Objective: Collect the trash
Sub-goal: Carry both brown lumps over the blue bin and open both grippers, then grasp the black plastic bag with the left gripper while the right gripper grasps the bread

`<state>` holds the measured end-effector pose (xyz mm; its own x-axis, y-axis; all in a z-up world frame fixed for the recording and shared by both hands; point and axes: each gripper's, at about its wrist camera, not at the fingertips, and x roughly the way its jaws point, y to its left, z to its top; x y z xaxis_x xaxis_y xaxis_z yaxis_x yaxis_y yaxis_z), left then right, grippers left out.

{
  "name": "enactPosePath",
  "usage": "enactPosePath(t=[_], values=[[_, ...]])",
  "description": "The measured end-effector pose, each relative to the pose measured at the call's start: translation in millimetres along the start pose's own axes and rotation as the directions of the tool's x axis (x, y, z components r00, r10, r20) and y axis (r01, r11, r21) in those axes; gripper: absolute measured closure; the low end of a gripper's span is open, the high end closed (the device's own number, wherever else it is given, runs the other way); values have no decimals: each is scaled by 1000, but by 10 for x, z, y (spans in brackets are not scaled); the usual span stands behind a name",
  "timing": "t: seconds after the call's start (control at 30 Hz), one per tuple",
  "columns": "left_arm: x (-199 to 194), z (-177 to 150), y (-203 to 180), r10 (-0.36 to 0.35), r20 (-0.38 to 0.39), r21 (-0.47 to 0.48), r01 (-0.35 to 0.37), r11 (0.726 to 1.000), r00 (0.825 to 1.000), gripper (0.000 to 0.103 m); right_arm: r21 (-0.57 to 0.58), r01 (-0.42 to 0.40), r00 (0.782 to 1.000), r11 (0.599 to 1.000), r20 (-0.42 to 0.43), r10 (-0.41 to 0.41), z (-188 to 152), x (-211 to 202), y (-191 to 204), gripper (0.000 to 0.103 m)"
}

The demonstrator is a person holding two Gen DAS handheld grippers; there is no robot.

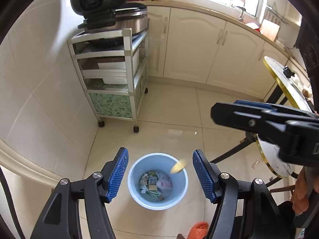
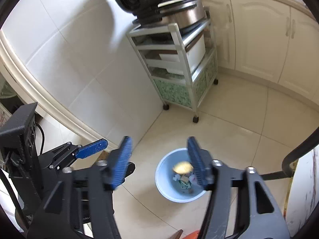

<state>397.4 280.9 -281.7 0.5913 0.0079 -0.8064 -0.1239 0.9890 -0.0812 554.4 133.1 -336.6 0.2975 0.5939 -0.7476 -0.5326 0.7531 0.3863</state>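
Over the floor, by the wall: left gripper point(image 1: 160, 176) wide open, empty; right gripper point(image 2: 159, 164) wide open, empty. Below: blue bin point(image 1: 135, 189), yellow scrap point(image 1: 178, 167) blurred at its mouth. Step: drop apparently made. Next: locate more trash, re-grip.

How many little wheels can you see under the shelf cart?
3: two on the cart's near side, one at the far corner. A fourth is probably hidden behind it.
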Motion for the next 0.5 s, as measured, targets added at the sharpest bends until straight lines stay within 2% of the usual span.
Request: enactPosePath(t=[0.1,0.27,0.37,0.5], values=[[-113,51,-124,-3,26,14,3,1000,1000,40,2,16,999,1000,42,-16,47,-215,-43,40],[-335,182,-493,-28,89,69,22,997,996,39,-1,97,987,995,130,-96,111,-867,-251,38],[-456,313,-864,-62,128,125,46,991,990,35,15,149,970,989,190,-149,122,-1363,-482,32],[-552,494,-1482,-115,161,216,79,973,980,31,53,248,935,967,249,-253,68,-2017,-911,29]])
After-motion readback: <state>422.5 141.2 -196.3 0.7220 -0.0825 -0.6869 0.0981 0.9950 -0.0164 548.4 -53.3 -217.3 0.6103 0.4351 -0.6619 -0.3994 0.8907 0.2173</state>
